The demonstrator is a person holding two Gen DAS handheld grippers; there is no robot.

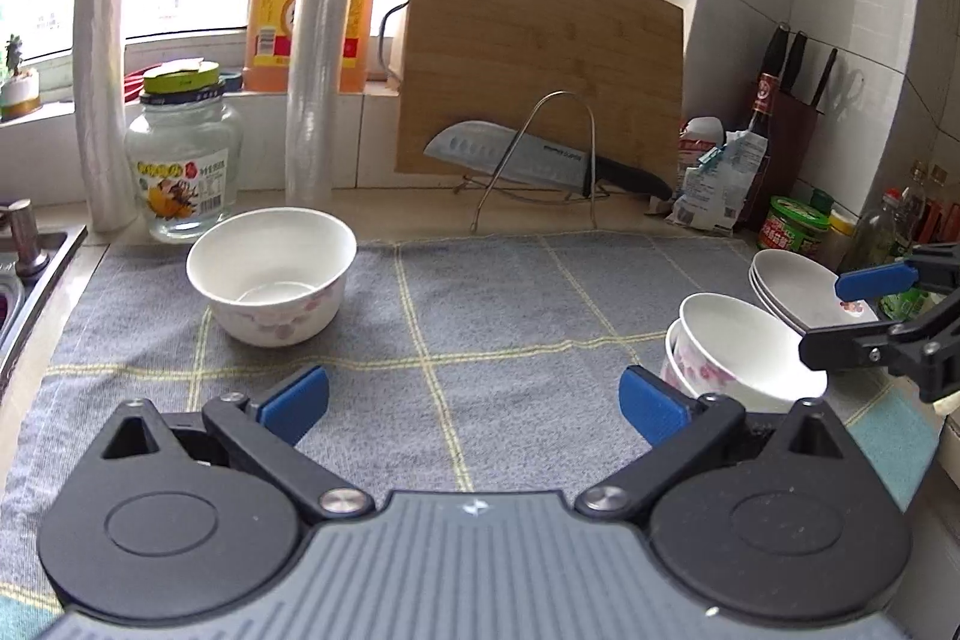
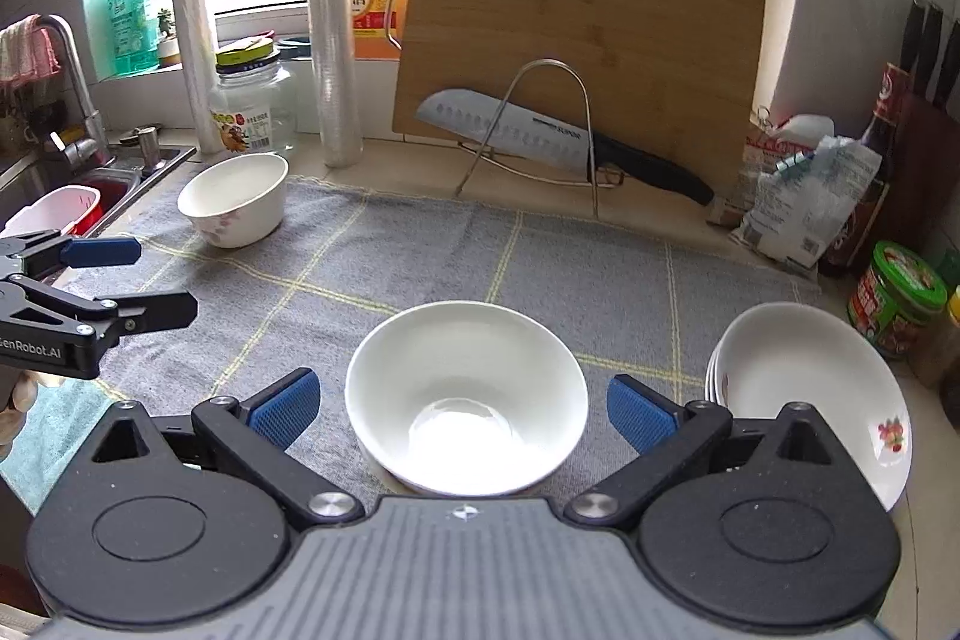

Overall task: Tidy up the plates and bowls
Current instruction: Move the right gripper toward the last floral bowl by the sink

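Observation:
A single white bowl with pink flowers (image 1: 273,274) (image 2: 234,199) stands on the grey mat near the sink. Two nested flowered bowls (image 1: 741,355) (image 2: 465,397) sit at the mat's right side, with a stack of white plates (image 1: 798,289) (image 2: 810,388) beside them. My left gripper (image 1: 474,403) is open above bare mat, well short of the single bowl. My right gripper (image 2: 465,409) is open, its blue pads (image 2: 636,412) on either side of the nested bowls without touching. Each gripper shows in the other's view, the right gripper (image 1: 840,313) over the plates and the left gripper (image 2: 156,280) at the left edge.
A cutting board (image 1: 540,70) and a knife (image 1: 540,157) on a wire rack stand at the back. Cling-film rolls (image 1: 318,52), a glass jar (image 1: 183,172), oil bottles, packets and a green-lidded jar (image 2: 897,298) line the wall. The sink (image 2: 78,196) lies left.

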